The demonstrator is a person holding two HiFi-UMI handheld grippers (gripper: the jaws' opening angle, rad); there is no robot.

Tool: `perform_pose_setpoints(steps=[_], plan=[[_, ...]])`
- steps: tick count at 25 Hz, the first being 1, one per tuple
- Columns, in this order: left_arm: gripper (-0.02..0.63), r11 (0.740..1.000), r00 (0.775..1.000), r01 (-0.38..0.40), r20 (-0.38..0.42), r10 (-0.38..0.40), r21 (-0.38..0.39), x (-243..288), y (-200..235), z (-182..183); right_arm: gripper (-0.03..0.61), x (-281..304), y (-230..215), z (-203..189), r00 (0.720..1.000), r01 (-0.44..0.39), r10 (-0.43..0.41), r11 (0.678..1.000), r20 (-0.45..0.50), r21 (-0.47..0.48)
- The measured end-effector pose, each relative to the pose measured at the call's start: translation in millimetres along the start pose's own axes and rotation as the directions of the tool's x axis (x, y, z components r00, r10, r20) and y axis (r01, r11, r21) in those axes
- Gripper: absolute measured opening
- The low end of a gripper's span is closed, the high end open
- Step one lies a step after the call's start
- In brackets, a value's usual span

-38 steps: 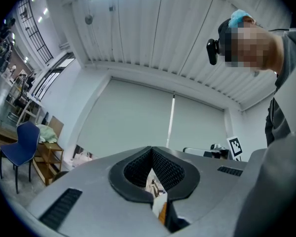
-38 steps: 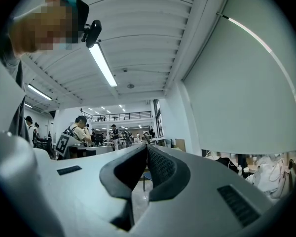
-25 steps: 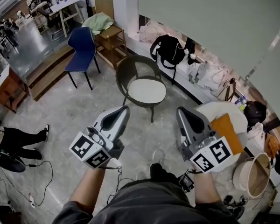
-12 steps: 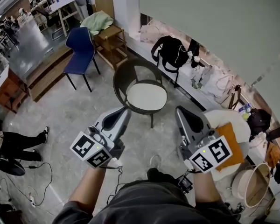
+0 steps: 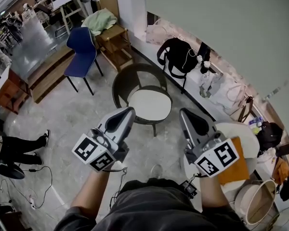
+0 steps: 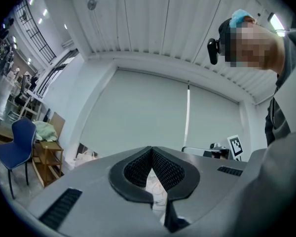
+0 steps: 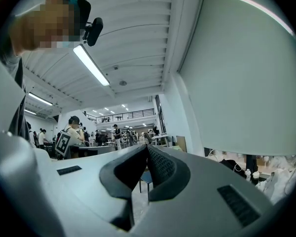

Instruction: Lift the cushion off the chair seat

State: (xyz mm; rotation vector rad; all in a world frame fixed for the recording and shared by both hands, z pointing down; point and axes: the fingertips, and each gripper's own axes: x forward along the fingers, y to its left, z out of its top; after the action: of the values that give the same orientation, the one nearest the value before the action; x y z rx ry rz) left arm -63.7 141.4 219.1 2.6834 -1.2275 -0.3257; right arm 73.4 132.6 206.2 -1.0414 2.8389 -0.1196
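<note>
A round white cushion [image 5: 151, 105] lies on the seat of a dark round-backed chair [image 5: 126, 78] in the middle of the head view. My left gripper [image 5: 128, 111] hangs in the air just short of the chair's near left side, apart from it. My right gripper [image 5: 182, 112] floats level with it near the chair's right side, also apart. Both point forward toward the chair. In the left gripper view the left gripper [image 6: 150, 150] has its jaws shut tip to tip with nothing between them. The right gripper [image 7: 147, 146] looks the same in the right gripper view.
A blue chair [image 5: 82, 47] and a wooden side table [image 5: 114, 38] with a green cloth stand at the back left. A black bag [image 5: 177, 56] hangs behind the chair. An orange cushion [image 5: 233, 165] on a white seat and a basket [image 5: 254, 203] are at right. Cables [image 5: 38, 177] trail on the floor at left.
The dark chair with the white cushion has drawn closer to both grippers as the person stepped forward. Both grippers stayed shut and side by side.
</note>
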Motion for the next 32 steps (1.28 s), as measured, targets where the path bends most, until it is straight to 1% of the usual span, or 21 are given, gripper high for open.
perform_pose_setpoints(steps=[8, 16, 24, 32], plan=[[0.009, 1.000, 1.000, -0.016, 0.000, 0.016, -0.004, 44, 22, -8, 0.012, 25, -42, -3, 1.000, -0.023, 0.023, 1.000, -0.009, 0.006], [0.009, 0.999, 1.000, -0.029, -0.007, 0.029, -0.024, 72, 59, -15, 0.012, 56, -73, -15, 0.999, -0.023, 0.024, 1.000, -0.040, 0.014], [0.009, 0.998, 0.999, -0.006, -0.046, 0.004, -0.056, 114, 123, -27, 0.012, 114, -120, -38, 0.997, 0.020, -0.017, 0.999, -0.070, 0.035], [0.009, 0.992, 0.993, 0.006, -0.113, -0.020, -0.129, 153, 206, -57, 0.012, 189, -171, -77, 0.989, 0.079, -0.070, 0.995, -0.127, 0.066]])
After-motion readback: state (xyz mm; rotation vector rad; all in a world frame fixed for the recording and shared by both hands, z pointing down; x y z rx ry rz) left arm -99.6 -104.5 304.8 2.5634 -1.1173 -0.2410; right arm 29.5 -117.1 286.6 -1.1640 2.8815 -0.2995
